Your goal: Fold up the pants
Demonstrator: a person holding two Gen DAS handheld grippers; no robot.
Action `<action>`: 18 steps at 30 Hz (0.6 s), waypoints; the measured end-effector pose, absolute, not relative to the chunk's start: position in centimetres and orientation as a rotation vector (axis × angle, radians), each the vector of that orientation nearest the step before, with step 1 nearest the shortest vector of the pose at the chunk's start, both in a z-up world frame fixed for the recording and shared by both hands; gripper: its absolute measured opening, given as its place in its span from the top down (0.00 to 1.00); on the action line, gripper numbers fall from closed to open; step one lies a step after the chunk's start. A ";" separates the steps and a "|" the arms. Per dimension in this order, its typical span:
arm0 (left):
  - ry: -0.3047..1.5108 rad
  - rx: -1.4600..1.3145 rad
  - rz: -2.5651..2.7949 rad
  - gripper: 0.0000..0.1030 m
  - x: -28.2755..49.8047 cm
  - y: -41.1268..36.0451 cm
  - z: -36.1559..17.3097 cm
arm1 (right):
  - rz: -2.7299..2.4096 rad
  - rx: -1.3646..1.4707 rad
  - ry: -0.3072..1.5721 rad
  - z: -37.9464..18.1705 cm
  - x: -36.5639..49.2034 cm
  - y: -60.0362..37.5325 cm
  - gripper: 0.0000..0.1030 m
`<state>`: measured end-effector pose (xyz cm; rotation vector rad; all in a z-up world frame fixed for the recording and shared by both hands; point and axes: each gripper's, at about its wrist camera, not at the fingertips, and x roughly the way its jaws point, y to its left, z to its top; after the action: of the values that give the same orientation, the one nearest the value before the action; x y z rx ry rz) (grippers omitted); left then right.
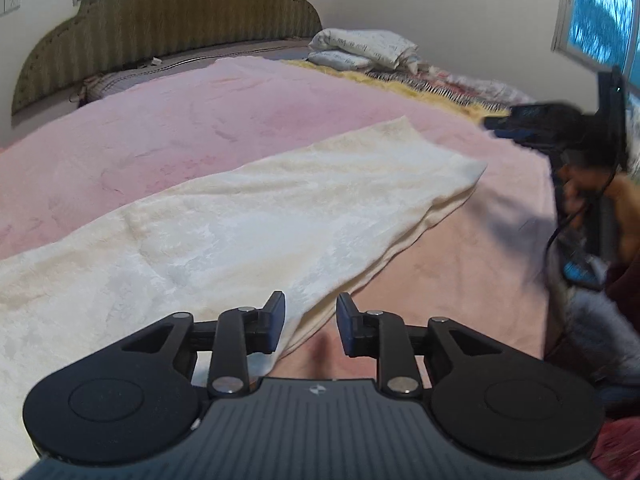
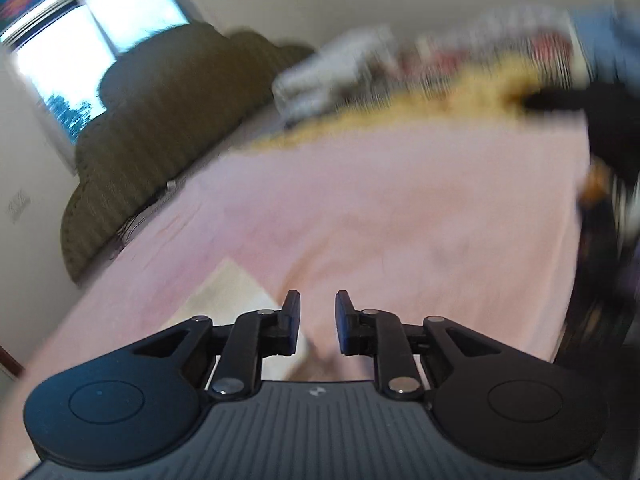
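Note:
Cream-white pants (image 1: 248, 220) lie flat on the pink bedspread (image 1: 208, 128), stretching from the lower left to a far end at the upper right. My left gripper (image 1: 311, 326) is open and empty, just above the pants' near edge. My right gripper (image 2: 317, 324) is open and empty above the pink bedspread (image 2: 400, 208); a corner of the pants (image 2: 236, 300) shows just left of its fingers. The right gripper also appears in the left wrist view (image 1: 560, 128) at the far right, blurred, held above the bed.
A green scalloped headboard (image 1: 172, 20) stands at the back. White pillows (image 1: 360, 46) and a yellow patterned blanket (image 1: 420, 80) lie at the bed's far right. A window (image 1: 600, 20) is on the right wall. The right wrist view is blurred.

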<state>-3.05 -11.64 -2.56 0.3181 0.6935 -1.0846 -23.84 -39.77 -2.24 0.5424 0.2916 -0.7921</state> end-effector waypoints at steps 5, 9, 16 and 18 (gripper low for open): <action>0.645 0.130 -1.052 0.34 -1.9 -10.6 -0.7 | -0.380 0.352 0.524 -3.1 -15.4 -35.0 0.64; 0.665 0.222 -0.765 0.34 -0.2 -11.2 -2.7 | -0.347 0.309 0.650 -6.6 -12.4 -33.2 0.64; 0.701 0.208 -0.699 0.33 -0.5 -11.5 -3.2 | -0.329 0.260 0.594 -4.5 -12.6 -31.2 0.62; 0.696 0.243 -0.706 0.29 -0.7 -11.8 -3.1 | -0.259 0.223 0.622 -4.7 -11.9 -30.1 0.59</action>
<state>-0.71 -11.80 -3.09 0.2431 0.6962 -0.7060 -11.90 -30.10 -4.65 0.2230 0.6218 -0.2595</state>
